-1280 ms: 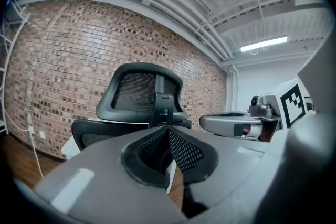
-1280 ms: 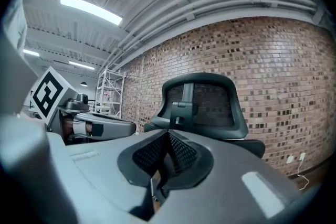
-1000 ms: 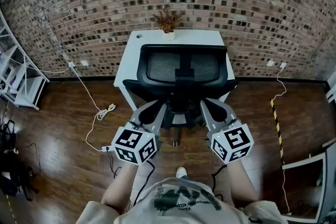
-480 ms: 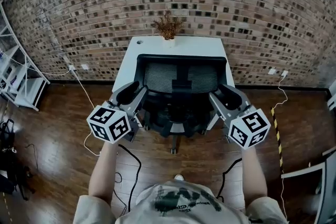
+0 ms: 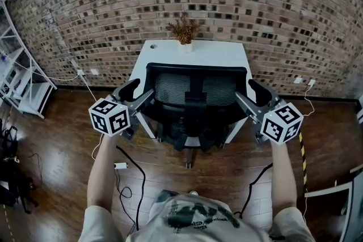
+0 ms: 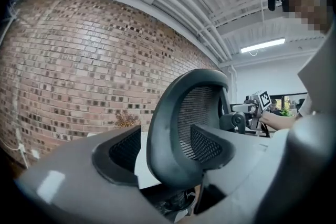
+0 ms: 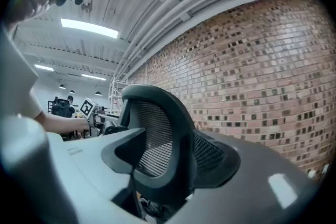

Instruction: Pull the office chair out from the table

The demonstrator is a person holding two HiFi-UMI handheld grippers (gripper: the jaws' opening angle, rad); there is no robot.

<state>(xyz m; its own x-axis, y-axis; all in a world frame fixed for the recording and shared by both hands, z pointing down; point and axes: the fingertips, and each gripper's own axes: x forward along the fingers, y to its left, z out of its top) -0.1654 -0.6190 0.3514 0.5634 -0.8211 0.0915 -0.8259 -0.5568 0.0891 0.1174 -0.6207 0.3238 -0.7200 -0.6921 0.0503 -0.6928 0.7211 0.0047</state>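
Office chair (image 5: pixel 195 88) sits tucked up to the white worktop (image 5: pixel 198 51), seat under it and mesh backrest toward the person. The worktop's far edge meets the brick wall (image 5: pixel 227 3), where a dried plant (image 5: pixel 183 28) stands. Left gripper (image 5: pixel 143 89) straddles the backrest's left edge, jaws spread on either side of the frame; right gripper (image 5: pixel 244 89) does likewise at the right edge. Wood floor (image 5: pixel 57 144) stretches behind the chair, with a black cable (image 5: pixel 136 178) trailing to the left.

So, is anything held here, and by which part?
Nothing gripped yet: left gripper and right gripper are open, each straddling one side edge of the office chair backrest.
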